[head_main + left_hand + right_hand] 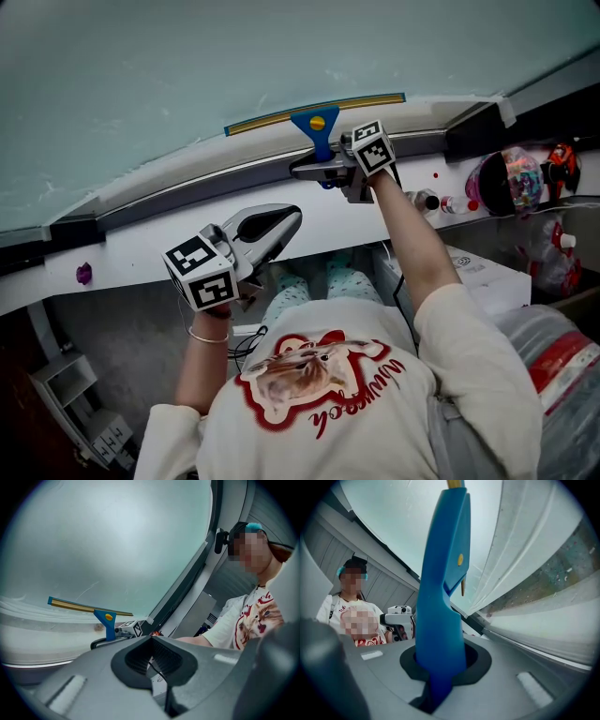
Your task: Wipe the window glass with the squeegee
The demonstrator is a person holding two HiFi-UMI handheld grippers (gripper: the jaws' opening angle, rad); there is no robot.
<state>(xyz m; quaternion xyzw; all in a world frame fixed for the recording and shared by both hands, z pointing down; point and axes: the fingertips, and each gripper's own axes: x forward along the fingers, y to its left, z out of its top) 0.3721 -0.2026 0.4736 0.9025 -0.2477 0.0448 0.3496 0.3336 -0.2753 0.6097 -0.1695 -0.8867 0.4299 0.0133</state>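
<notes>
The left gripper is held closed and empty at 7 o'clock of the squeegee, which is clamped by the right gripper against the glass.

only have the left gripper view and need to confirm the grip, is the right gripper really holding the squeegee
Observer: Yes. The right gripper view shows the blue handle of the squeegee clamped between the fingers of the right gripper.
Operator: and where's my left gripper relative to the window
Observer: Head view: the left gripper hangs low by the person's knees, below the window frame and off the window glass.
</notes>
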